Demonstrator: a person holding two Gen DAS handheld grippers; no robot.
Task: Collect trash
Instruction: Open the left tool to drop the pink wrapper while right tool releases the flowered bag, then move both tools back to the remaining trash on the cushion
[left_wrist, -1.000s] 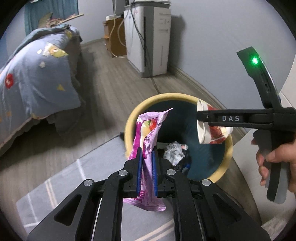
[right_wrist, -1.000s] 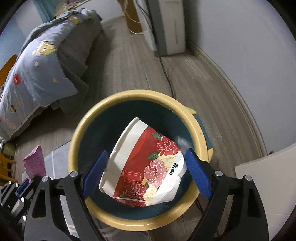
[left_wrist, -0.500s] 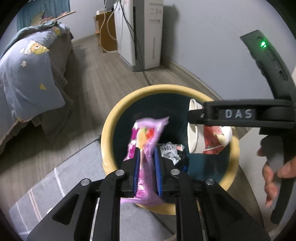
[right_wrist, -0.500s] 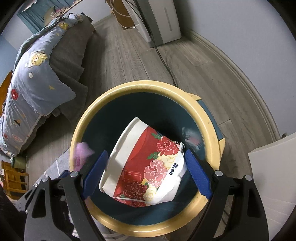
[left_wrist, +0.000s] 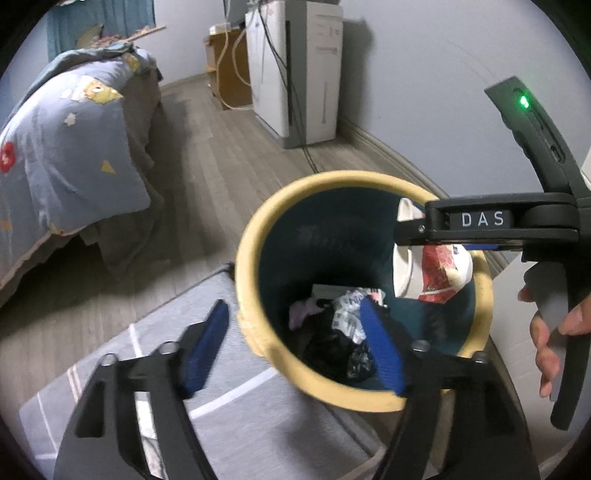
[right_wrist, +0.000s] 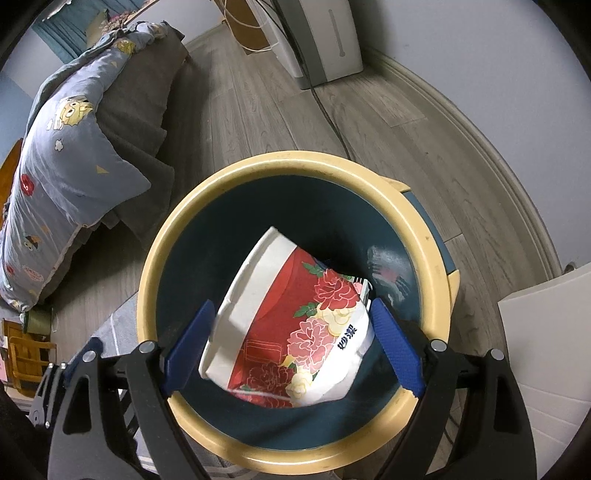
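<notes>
Trash bin (right_wrist: 295, 170) sits on floor under both grippers. Left gripper (left_wrist: 295, 347) jaws just opened, nothing between them, purple wrapper (left_wrist: 301, 314) dropped inside. Right gripper (right_wrist: 291, 347) grasps floral paper bowl (right_wrist: 291, 332) over bin, ready to drop.

We saw the bin (right_wrist: 295, 173) standing on the floor (right_wrist: 258, 92) right of the bed (right_wrist: 74, 147), a mat (left_wrist: 258, 424) at its near side, trash (left_wrist: 343, 325) in its bottom, and a cabinet (left_wrist: 310, 66) against the wall behind.
</notes>
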